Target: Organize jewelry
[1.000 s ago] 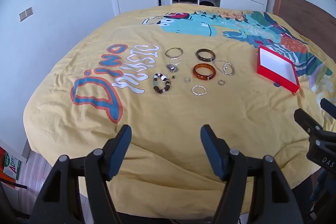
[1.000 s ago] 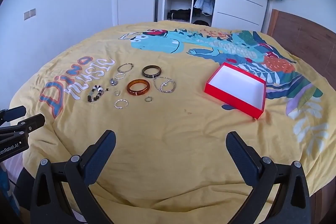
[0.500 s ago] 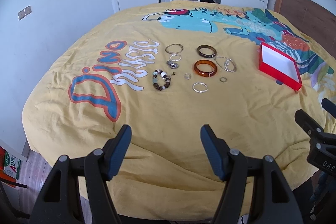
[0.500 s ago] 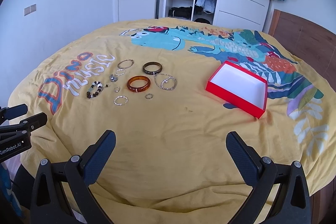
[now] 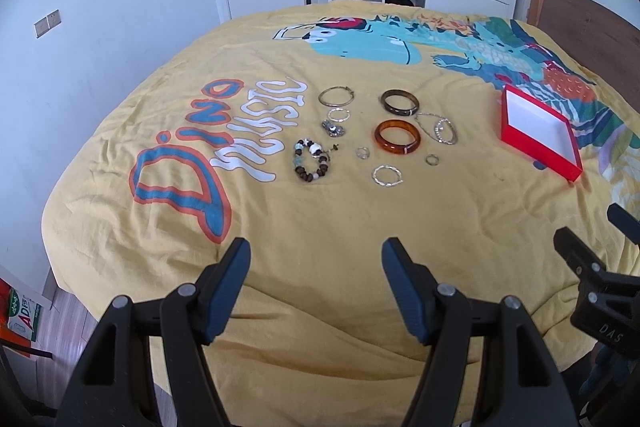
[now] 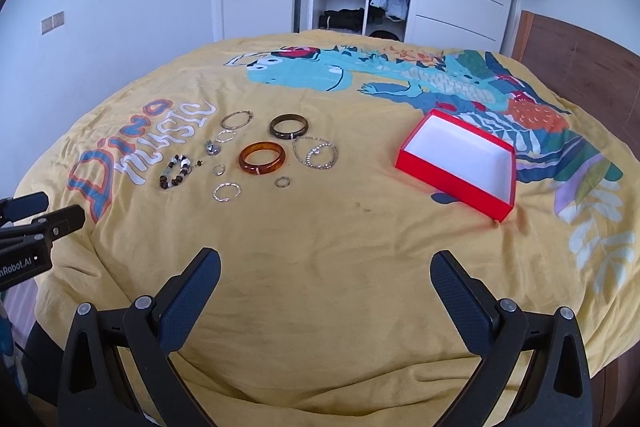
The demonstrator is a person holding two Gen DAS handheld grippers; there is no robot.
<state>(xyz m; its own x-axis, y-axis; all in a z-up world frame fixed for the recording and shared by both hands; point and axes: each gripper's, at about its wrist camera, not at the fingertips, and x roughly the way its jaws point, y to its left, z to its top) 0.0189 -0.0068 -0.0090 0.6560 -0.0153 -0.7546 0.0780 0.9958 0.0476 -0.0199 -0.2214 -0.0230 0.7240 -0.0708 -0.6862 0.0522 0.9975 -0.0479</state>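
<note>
Yellow bedspread [image 5: 320, 227] holds jewelry [image 5: 376, 135] far beyond both spread tools.

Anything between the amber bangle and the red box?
Nothing visible blocks it. Amber bangle lies left of the red box; a silver chain bracelet sits beside it, low and flat, the rest bare bedspread.

I see the jewelry lying flat in a loose cluster: a translucent amber bangle [image 6: 262, 157], a dark brown bangle [image 6: 289, 125] just beyond it, a beaded bracelet of brown and white beads [image 6: 175, 171] to its left, thin silver hoops and small rings around them. An open red box with white lining [image 6: 460, 161] sits well apart, right.
</note>
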